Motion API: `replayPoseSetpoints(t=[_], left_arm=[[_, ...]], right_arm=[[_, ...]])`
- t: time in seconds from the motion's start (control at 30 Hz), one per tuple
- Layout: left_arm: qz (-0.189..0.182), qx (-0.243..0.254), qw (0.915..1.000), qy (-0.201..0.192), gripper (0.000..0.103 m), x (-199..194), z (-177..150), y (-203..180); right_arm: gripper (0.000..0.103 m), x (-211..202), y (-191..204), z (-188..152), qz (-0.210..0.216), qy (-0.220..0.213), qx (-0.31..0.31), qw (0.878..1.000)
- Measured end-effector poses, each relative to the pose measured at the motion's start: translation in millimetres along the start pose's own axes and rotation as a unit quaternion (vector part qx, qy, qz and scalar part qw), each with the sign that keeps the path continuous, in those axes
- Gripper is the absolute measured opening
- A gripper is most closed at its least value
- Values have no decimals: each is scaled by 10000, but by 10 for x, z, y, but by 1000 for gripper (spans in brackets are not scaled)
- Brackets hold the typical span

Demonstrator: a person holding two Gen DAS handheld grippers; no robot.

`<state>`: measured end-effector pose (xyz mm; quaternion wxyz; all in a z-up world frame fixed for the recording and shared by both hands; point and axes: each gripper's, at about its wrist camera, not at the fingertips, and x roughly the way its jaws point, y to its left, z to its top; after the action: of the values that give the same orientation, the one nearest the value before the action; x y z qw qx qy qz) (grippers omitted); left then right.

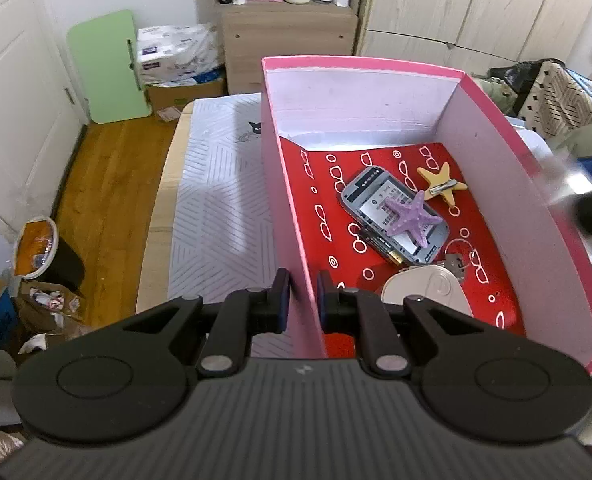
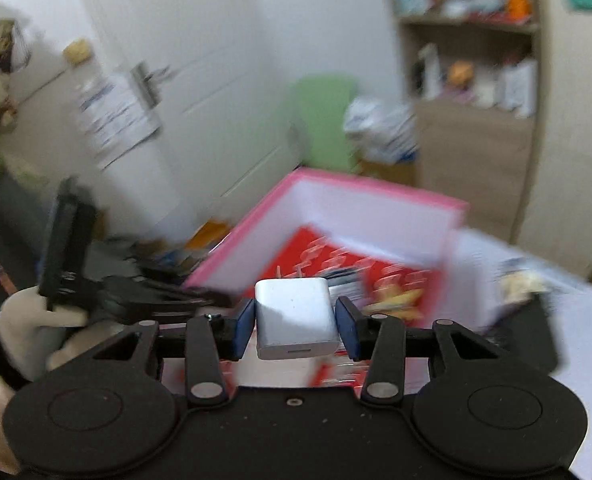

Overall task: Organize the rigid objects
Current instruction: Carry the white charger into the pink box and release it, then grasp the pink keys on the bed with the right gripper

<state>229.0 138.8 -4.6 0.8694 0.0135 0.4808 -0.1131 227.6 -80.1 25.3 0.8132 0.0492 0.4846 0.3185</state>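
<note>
Left claw [image 1: 300, 300] pinching pink box [image 1: 359, 65] wall; right claw [image 2: 296, 322] pinching white charger [image 2: 294, 318], seemingly above box. Blurred view; loose grip risks dropping charger outside.

Pink-rimmed cardboard box [image 1: 375, 65] with pale inner walls; red floor liner [image 1: 491, 216] with white loops; purple starfish [image 1: 409, 216]; yellow star [image 1: 441, 180]; white charger block [image 2: 294, 316].

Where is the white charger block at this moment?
In the right wrist view, the white charger block sits between the fingers of the right tool, held in the air just in front of the pink box.
</note>
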Motion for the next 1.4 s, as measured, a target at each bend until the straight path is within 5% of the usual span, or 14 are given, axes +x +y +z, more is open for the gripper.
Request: replayPoseSetpoints(t=[0.27, 0.47, 0.83, 1.1, 1.4], left_arm=[[94, -158, 9995, -264, 13, -52, -135, -47], [-9, -242, 9993, -269, 13, -75, -144, -4], [24, -125, 9992, -375, 13, -86, -185, -38], [65, -1, 9993, -378, 13, -121, -203, -66], [117, 39, 9993, -366, 13, -142, -214, -99]], right_arm=[[49, 1136, 10, 252, -107, 906, 608, 9940], [51, 1379, -57, 260, 193, 1104, 1440, 9832], [51, 422, -24, 71, 417, 323, 1023, 9934], [51, -417, -197, -423, -123, -230, 888, 9957], [51, -564, -610, -1053, -683, -255, 1064, 9916]])
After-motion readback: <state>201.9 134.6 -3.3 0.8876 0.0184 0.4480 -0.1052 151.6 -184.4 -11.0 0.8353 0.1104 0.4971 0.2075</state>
